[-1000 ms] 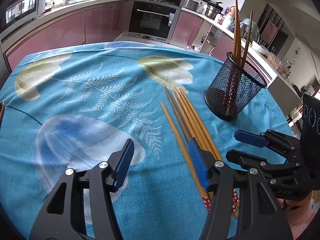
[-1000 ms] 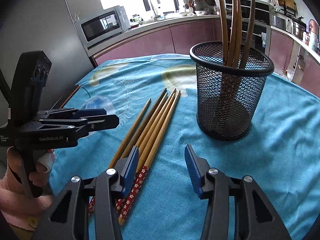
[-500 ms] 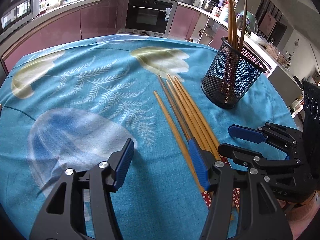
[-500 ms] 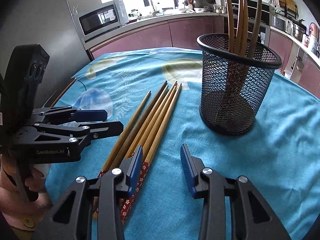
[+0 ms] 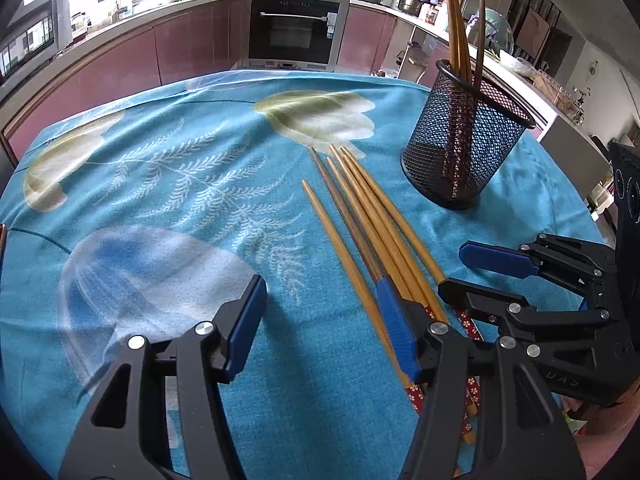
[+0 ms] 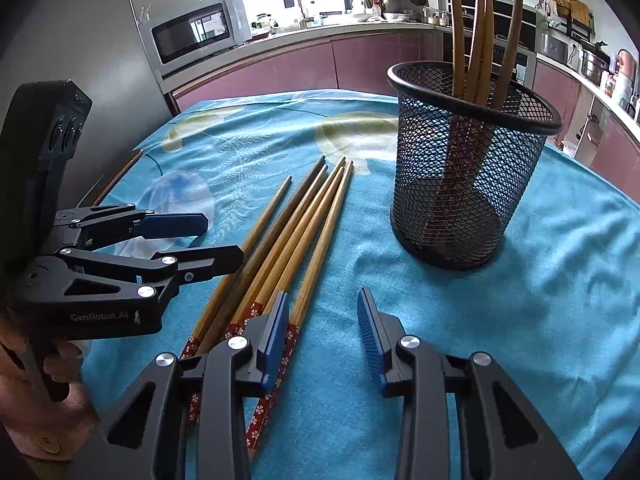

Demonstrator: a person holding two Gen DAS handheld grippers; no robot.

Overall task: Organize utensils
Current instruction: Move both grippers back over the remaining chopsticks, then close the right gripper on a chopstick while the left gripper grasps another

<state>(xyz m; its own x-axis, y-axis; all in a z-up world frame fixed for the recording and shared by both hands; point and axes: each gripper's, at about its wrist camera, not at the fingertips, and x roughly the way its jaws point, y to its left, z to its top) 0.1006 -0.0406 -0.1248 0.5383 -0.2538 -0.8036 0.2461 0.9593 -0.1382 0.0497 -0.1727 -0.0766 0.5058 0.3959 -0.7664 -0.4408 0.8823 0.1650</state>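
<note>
Lying loose on a turquoise leaf-print tablecloth (image 5: 192,184), five wooden chopsticks (image 5: 372,216) form a flat bundle, tips pointing away from both tongs and red flower-patterned handle ends nearest them. One chopstick sits slightly apart on the left-tong side of the other four.

Left tong (image 5: 320,320): spread wide, nothing between its blue pads. Its right pad (image 5: 394,328) stands over the handle section of the bundle; whether it touches the wood cannot be told. Its left pad (image 5: 246,320) is over bare cloth, well apart from the chopsticks.

Right tong (image 6: 324,334): spread, nothing pinched. Its left pad (image 6: 276,332) stands over the patterned handle ends; its right pad (image 6: 370,330) is over bare cloth beside the bundle. Contact with the chopsticks cannot be told.

The two tongs are close, flanking the same handle ends, each visible in the other's view.

A black mesh utensil holder (image 6: 464,168) stands upright ahead of the right tong and ahead and to the right of the left tong, just beyond the bundle. Four chopsticks in holder (image 6: 480,28) stand inside it, rising above the rim. Kitchen cabinets (image 5: 176,56) and a built-in oven (image 5: 296,28) lie beyond the table.
</note>
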